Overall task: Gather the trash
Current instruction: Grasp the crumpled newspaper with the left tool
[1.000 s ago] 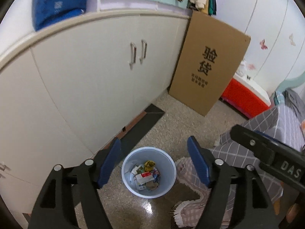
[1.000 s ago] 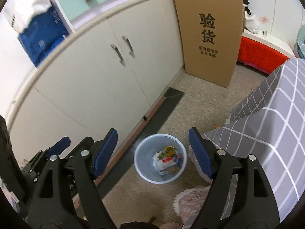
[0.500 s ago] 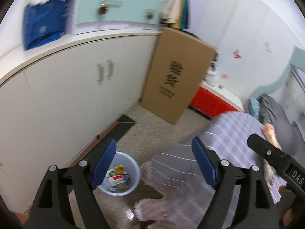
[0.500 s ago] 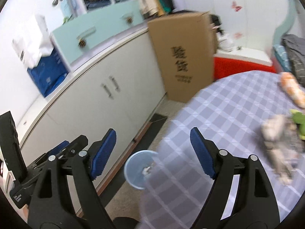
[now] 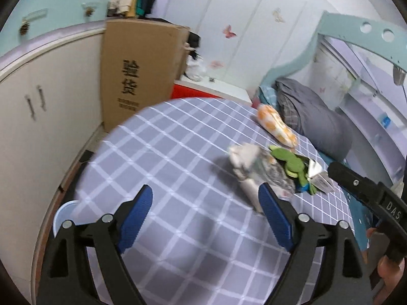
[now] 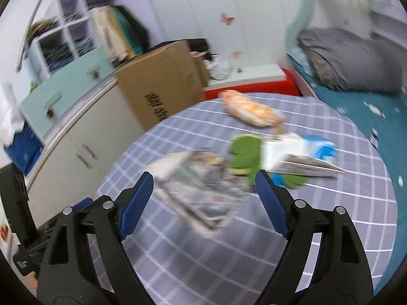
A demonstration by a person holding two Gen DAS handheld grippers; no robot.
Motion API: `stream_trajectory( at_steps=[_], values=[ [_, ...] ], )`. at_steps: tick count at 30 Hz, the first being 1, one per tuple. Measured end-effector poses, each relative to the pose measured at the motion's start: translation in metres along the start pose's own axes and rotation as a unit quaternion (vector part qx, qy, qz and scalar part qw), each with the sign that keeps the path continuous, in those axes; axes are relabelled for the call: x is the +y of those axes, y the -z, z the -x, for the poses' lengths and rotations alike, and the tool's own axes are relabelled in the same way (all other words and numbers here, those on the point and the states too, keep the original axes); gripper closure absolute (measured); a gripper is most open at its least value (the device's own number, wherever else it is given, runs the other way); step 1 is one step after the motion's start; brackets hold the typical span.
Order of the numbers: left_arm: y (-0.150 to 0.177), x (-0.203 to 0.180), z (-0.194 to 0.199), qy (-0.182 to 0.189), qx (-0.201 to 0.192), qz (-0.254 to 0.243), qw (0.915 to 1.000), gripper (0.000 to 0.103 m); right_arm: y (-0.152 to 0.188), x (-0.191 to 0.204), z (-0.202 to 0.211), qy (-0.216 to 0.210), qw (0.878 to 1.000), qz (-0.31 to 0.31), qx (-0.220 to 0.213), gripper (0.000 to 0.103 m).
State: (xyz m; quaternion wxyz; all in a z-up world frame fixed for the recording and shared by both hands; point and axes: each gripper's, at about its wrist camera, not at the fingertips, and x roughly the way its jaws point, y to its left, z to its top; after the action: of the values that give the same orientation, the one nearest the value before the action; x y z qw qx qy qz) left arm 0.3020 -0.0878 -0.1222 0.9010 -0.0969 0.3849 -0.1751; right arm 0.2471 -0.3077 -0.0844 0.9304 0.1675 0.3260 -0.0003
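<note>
Both grippers, the left gripper [image 5: 204,212] and the right gripper [image 6: 203,202], are spread wide and hold nothing above the checked bench [image 5: 178,152]. Near the bench's far edge lies one blurred heap of trash [image 6: 203,178]: one crumpled wrapper [image 5: 257,167], one green piece [image 6: 245,152], one blue-white pack [image 6: 302,155], and one orange bag [image 5: 276,125] apart. One bin [image 5: 62,212] shows beside the bench's left edge.

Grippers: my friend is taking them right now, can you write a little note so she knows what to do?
Left gripper: open, holding nothing, above the checked table.
Right gripper: open, holding nothing, pointed at the trash pile.
Trash on the table: crumpled wrapper, green piece, white and blue packet, orange bag.
Bin: on the floor at the table's left edge.
Done: nothing picked up yet.
Left: grab each piece and drop it in the bin.
</note>
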Motion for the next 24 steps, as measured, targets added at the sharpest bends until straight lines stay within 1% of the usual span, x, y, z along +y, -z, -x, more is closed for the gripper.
stream_trajectory(
  at_steps=[1,3,4,6,9,14,15,16,18,19,21,22,24],
  values=[
    [0.0,-0.005,-0.006,0.006,0.005,-0.002,1.0,0.02,-0.001,-0.017,0.002,0.006,1.0,-0.016,-0.002,0.022],
    [0.002,-0.022,-0.021,0.026,0.015,-0.005,0.9995,0.02,-0.002,-0.034,0.004,0.014,0.999,-0.028,-0.005,0.022],
    [0.002,-0.025,-0.025,0.029,0.017,-0.007,0.9994,0.02,-0.003,-0.047,0.005,0.02,0.999,-0.038,-0.009,0.022],
    [0.001,-0.034,-0.042,0.027,0.023,-0.012,0.9993,0.02,-0.003,-0.059,0.007,0.024,0.998,-0.051,-0.01,0.021],
    [0.0,-0.04,-0.061,0.011,0.033,-0.006,0.9994,0.02,-0.005,-0.076,0.007,0.029,0.997,-0.068,-0.014,0.021],
    [-0.006,-0.05,-0.089,0.019,0.045,0.002,0.9988,0.02,-0.015,-0.091,0.003,0.038,0.996,-0.076,-0.019,0.021],
    [-0.007,-0.051,-0.093,0.019,0.048,0.003,0.9987,0.023,-0.017,-0.093,0.001,0.04,0.996,-0.077,-0.019,0.021],
    [-0.007,-0.052,-0.095,0.019,0.049,0.005,0.9986,0.041,-0.019,-0.091,-0.002,0.041,0.996,-0.076,-0.019,0.021],
    [-0.008,-0.054,-0.104,0.029,0.061,0.009,0.9977,0.072,-0.021,-0.09,-0.005,0.045,0.996,-0.072,-0.019,0.021],
    [-0.01,-0.053,-0.104,0.034,0.062,0.012,0.9974,0.08,-0.023,-0.09,-0.007,0.049,0.996,-0.067,-0.018,0.021],
    [-0.013,-0.053,-0.098,0.048,0.045,0.019,0.9977,0.09,-0.027,-0.088,-0.012,0.061,0.997,-0.055,-0.015,0.021],
    [-0.014,-0.054,-0.092,0.044,0.032,0.015,0.9984,0.093,-0.028,-0.087,-0.014,0.071,0.996,-0.046,-0.015,0.021],
    [-0.019,-0.054,-0.072,0.023,-0.009,0.002,0.9997,0.096,-0.029,-0.085,-0.018,0.086,0.996,-0.034,-0.011,0.021]
  ],
)
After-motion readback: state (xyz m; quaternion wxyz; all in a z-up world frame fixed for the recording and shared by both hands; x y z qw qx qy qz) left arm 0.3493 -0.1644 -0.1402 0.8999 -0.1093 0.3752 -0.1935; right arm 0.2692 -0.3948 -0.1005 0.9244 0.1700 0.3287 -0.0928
